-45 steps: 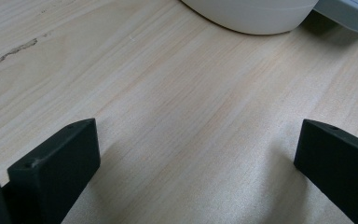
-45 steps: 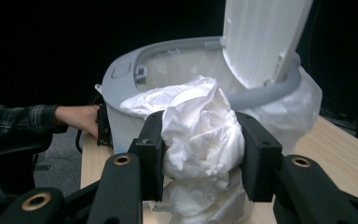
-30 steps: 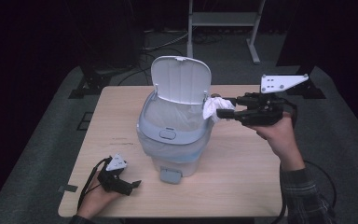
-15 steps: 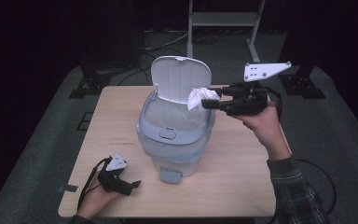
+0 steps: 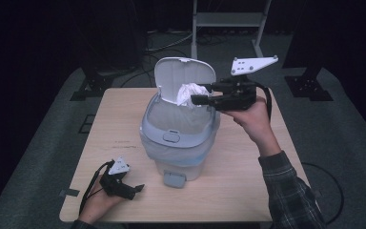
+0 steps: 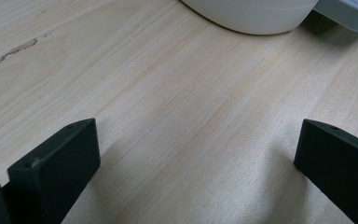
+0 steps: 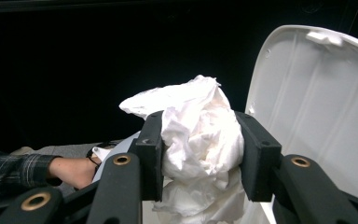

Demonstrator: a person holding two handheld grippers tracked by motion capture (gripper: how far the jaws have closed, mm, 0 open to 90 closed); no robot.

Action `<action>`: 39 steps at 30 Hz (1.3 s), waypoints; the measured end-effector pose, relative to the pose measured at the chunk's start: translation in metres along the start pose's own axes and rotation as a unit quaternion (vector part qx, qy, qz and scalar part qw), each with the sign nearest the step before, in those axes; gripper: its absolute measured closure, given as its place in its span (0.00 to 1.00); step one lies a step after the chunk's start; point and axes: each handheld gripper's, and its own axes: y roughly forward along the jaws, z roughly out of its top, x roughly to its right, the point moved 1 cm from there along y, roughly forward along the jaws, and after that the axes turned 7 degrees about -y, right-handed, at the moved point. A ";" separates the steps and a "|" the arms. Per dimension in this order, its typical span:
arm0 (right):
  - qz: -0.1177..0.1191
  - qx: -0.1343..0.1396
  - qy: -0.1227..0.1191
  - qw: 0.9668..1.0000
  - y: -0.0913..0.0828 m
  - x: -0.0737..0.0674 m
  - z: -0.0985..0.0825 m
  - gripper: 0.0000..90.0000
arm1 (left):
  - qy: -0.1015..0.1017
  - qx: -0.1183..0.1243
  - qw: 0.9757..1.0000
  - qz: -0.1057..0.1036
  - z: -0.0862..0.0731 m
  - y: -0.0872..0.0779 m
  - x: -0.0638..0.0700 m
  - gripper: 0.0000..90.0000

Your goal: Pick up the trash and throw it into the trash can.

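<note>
From the high view we see a pale grey bin (image 5: 181, 138) standing mid-table (image 5: 248, 191), its lid (image 5: 183, 76) swung up and back, and a clear liner draped inside and over the rim. We cannot make out anything lying in the liner from here. A wad of white tissue (image 5: 189, 94) hangs over the open mouth, just in front of the raised lid, pinched in the right gripper (image 5: 196, 97). Compared with a second ago, that gripper has travelled from beside the bin's right flank to above the opening, a little higher, and the tissue has come with it. The right hand (image 5: 250, 117) reaches in level from the right, forearm in a plaid sleeve, grey plate uppermost. The left gripper (image 5: 137, 189) has not shifted; it lies low at the near left corner of the table, held in the left hand (image 5: 100, 200).

In the left gripper view we look along its two black jaws, which stand wide apart over bare wood (nothing between them), with the bin's base (image 6: 251, 16) ahead.

In the right gripper view the jaws are partly closed and press on both sides of the crumpled tissue (image 7: 200, 135), which bulges above and below them. The inside of the lid (image 7: 317, 107) rises just to the right.
</note>
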 end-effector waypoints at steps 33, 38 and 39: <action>0.006 -0.011 -0.020 1.000 0.033 -0.005 0.009 0.53 | 0.000 0.000 1.000 0.000 0.000 0.000 0.000 0.00; 0.005 -0.016 -0.013 1.000 0.023 -0.003 -0.001 0.63 | 0.000 0.000 1.000 0.000 0.000 0.000 0.000 0.00; 0.003 -0.015 -0.013 1.000 0.021 -0.002 -0.002 0.63 | 0.000 0.000 1.000 0.000 0.000 0.000 0.000 0.00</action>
